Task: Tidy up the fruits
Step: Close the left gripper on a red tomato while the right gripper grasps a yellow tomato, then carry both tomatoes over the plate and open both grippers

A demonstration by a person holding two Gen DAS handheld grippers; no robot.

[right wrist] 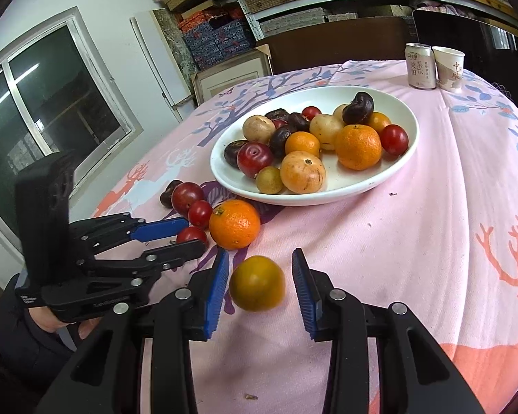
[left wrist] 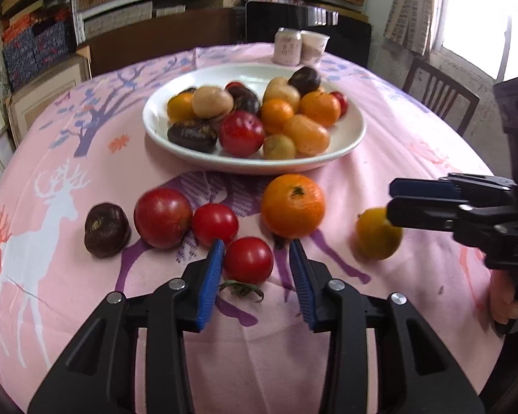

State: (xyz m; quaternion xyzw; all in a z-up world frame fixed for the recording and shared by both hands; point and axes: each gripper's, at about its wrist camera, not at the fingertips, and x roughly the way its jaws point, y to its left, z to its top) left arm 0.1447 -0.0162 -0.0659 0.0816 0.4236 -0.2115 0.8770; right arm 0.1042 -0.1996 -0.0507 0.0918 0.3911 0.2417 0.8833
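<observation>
A white plate (left wrist: 348, 141) holds several mixed fruits: oranges, tomatoes, dark and pale ones. In front of it on the pink cloth lie a dark fruit (left wrist: 107, 229), a big red tomato (left wrist: 162, 217), two small tomatoes (left wrist: 214, 224) (left wrist: 248, 260), a large orange (left wrist: 293, 205) and a yellow-green orange (left wrist: 378, 234). My left gripper (left wrist: 255, 258) is open around the nearer small tomato. My right gripper (right wrist: 260, 276) is open around the yellow-green orange (right wrist: 257, 283); it also shows in the left wrist view (left wrist: 393, 201).
A drink can (right wrist: 420, 65) and a paper cup (right wrist: 449, 68) stand behind the plate (right wrist: 390, 176). A wooden chair (left wrist: 438, 96) is at the table's far right. Shelves with boxes line the back wall. A loose tomato stem (left wrist: 241, 289) lies near my left fingers.
</observation>
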